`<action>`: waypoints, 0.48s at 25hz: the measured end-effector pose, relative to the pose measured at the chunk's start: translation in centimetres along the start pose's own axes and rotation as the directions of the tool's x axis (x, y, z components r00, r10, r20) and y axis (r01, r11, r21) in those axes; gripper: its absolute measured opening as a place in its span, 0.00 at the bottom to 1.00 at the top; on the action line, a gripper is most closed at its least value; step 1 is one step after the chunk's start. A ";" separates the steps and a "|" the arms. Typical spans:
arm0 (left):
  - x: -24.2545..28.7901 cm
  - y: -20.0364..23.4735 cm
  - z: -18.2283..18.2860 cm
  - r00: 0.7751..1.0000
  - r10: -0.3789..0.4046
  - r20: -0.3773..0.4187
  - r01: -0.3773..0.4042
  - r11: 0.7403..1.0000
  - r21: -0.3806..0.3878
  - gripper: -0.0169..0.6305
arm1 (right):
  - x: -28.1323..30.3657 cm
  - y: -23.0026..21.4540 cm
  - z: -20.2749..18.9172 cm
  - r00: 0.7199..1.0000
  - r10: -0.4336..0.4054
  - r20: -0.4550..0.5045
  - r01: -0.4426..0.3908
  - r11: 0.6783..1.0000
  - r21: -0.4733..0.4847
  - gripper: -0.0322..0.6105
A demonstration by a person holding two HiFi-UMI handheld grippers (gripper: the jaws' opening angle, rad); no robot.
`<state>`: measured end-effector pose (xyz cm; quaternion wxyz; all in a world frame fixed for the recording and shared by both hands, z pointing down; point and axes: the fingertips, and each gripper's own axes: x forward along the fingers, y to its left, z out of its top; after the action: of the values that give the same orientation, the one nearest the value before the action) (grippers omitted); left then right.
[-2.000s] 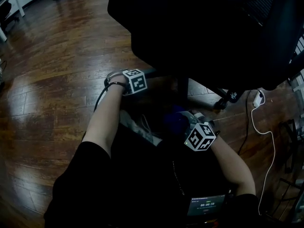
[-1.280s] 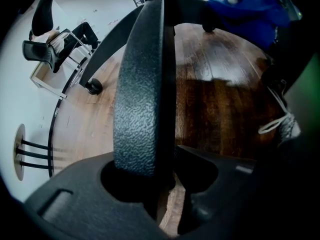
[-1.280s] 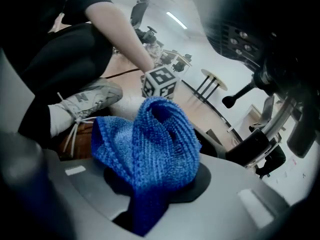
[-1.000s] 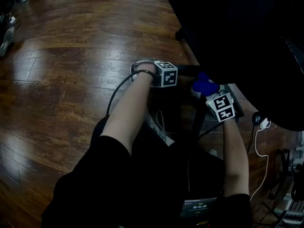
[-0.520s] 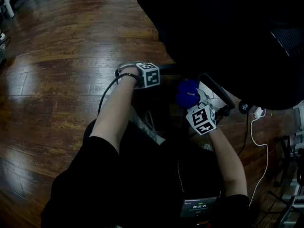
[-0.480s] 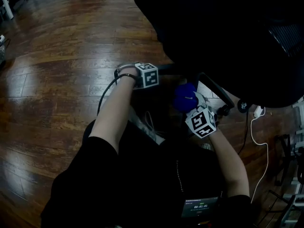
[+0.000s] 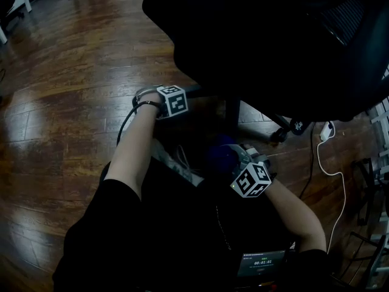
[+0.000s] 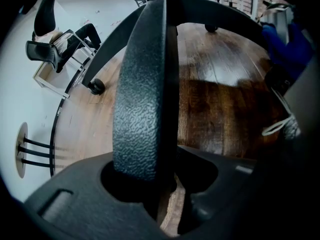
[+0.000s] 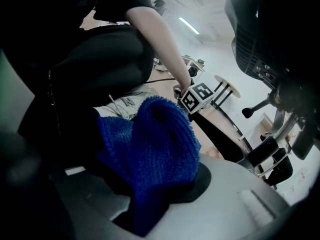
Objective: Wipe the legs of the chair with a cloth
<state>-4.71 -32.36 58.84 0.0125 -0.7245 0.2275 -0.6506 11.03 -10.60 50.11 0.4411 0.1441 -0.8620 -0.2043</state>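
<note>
Slick wood floor [image 7: 73,72], so the black textured chair leg [image 8: 142,94] clamped by left claw [image 8: 150,184] may roll once blue knit cloth [image 9: 155,144] pinched in right claw [image 9: 150,204] pushes.

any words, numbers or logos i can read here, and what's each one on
Screen at the person's waist: a green line and white timer digits, too small to read.
Chair caster: a white mark, too blurred to read.
Marker cubes: black-and-white square patterns only, no letters or numbers.
</note>
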 end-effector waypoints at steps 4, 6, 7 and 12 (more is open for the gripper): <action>0.0 -0.1 0.1 1.000 -0.004 0.002 0.004 1.000 0.001 0.28 | 0.0 0.0 -0.1 1.000 0.002 -0.016 -0.002 1.000 -0.003 0.21; 0.0 -0.1 0.0 1.000 -0.007 -0.001 0.007 1.000 -0.001 0.28 | 0.1 -0.1 -0.1 1.000 0.001 -0.022 -0.001 1.000 -0.002 0.21; 0.0 -0.1 0.0 1.000 -0.008 -0.003 0.008 1.000 -0.003 0.28 | 0.2 -0.2 -0.1 1.000 0.001 -0.026 -0.001 1.000 -0.002 0.21; -0.1 -0.2 0.0 1.000 -0.021 -0.009 0.021 1.000 -0.006 0.28 | 0.4 -2.0 -0.4 1.000 -0.017 -0.018 0.017 1.000 0.012 0.21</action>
<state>-4.66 -32.13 58.86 0.0025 -0.7240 0.2218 -0.6532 11.26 -12.63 49.68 0.4460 0.1560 -0.8580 -0.2015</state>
